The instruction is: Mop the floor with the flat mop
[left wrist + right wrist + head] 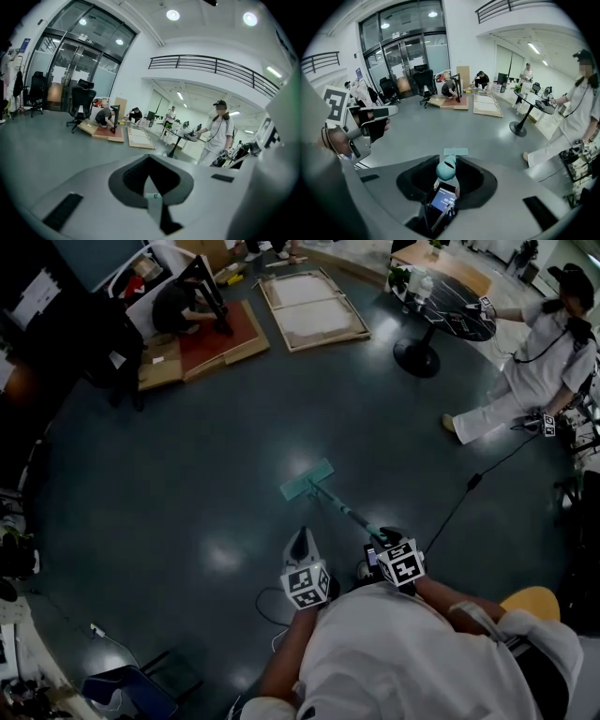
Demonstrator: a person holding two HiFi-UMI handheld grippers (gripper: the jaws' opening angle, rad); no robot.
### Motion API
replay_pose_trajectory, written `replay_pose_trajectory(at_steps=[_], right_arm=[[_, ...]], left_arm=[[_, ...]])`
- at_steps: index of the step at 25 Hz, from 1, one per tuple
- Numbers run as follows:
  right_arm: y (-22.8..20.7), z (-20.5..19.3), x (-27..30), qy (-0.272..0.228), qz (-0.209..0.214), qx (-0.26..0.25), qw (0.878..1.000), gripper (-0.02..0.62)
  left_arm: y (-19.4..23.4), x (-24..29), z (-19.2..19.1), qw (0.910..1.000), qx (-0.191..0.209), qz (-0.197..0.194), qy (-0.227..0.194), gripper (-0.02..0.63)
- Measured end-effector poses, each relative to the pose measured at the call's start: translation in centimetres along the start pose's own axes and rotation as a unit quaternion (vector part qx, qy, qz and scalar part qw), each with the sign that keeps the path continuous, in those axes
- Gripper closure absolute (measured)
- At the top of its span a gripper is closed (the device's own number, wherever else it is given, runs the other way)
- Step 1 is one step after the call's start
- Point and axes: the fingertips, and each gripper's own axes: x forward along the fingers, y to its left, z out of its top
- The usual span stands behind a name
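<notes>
Closest in, the wearer's white shirt (394,652) filled the bottom of the head view, with both tools just beyond it. The right hand-held gripper (446,172) was clamped on the rounded top end of the long teal-and-silver mop handle (342,507). Its own view showed that knob lodged between the jaws, above a small lit screen (443,199). The left hand-held gripper (300,547) hung just beside it, apart from the handle. Its jaws looked pressed together on nothing.

The flat teal mop head (307,479) lay pad-down on the glossy dark grey floor (169,474), ahead of the person and near the middle of the open area.

The step in hand seemed to be a mopping stroke driven by one tool alone. A hold on the very end of the handle probably gave little leverage, so the pad could skate or twist. Taking the shaft lower down with the left tool would likely add downward pressure. It would also help to keep the head flat and work in overlapping passes. The black cable (459,498) on the floor to the right was worth steering round, as was the person in white clothes (525,371) standing farther off.
</notes>
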Motion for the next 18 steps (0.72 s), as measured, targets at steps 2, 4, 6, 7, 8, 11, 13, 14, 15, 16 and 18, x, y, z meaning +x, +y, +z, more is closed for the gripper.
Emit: replay_pose_trajectory(at_steps=[2, 4, 6, 7, 8, 11, 13, 14, 15, 16, 18], right_arm=[[-0.1, 0.0, -0.1, -0.002, 0.0, -0.004, 1.0, 0.483], [0.0, 0.2, -0.1, -0.003, 0.0, -0.013, 1.0, 0.483], [0.4, 0.5, 0.1, -0.007, 0.002, -0.022, 1.0, 0.483], [0.6, 0.5, 0.4, -0.009, 0.003, -0.026, 1.0, 0.483], [0.9, 0.6, 0.7, -0.01, 0.005, -0.028, 1.0, 0.483], [1.4, 1.0, 2.1, -0.014, 0.005, -0.025, 1.0, 0.483], [1.6, 1.8, 3.3, -0.019, 0.004, -0.025, 0.999, 0.483], [1.7, 2.4, 4.0, -0.022, 0.004, -0.027, 0.999, 0.483], [1.8, 3.1, 4.7, -0.026, 0.005, -0.029, 0.999, 0.483], [1.9, 4.0, 5.6, -0.03, 0.004, -0.032, 0.999, 0.483], [1.7, 5.7, 7.9, -0.039, 0.001, -0.04, 0.998, 0.483]], left_arm=[[0.1, 0.0, 0.0, 1.0, -0.001, 0.001, -0.001, 0.601], [0.1, 0.2, 0.0, 1.0, -0.002, 0.001, -0.002, 0.601], [0.3, 0.5, 0.2, 1.0, -0.002, 0.002, -0.004, 0.601], [0.4, 0.7, 0.3, 1.0, -0.003, 0.003, -0.004, 0.601], [0.5, 0.9, 0.3, 1.0, -0.004, 0.004, -0.003, 0.601], [1.2, 1.7, 0.6, 0.9999, -0.008, 0.007, 0.0, 0.601], [1.6, 2.4, 0.8, 0.9999, -0.009, 0.009, 0.002, 0.601], [1.9, 2.9, 1.0, 0.9999, -0.009, 0.01, 0.002, 0.601], [2.1, 3.3, 1.2, 0.9999, -0.008, 0.011, 0.002, 0.601], [2.4, 3.8, 1.5, 0.9999, -0.008, 0.012, 0.001, 0.601], [3.1, 4.8, 2.1, 0.9999, -0.005, 0.013, -0.002, 0.601]])
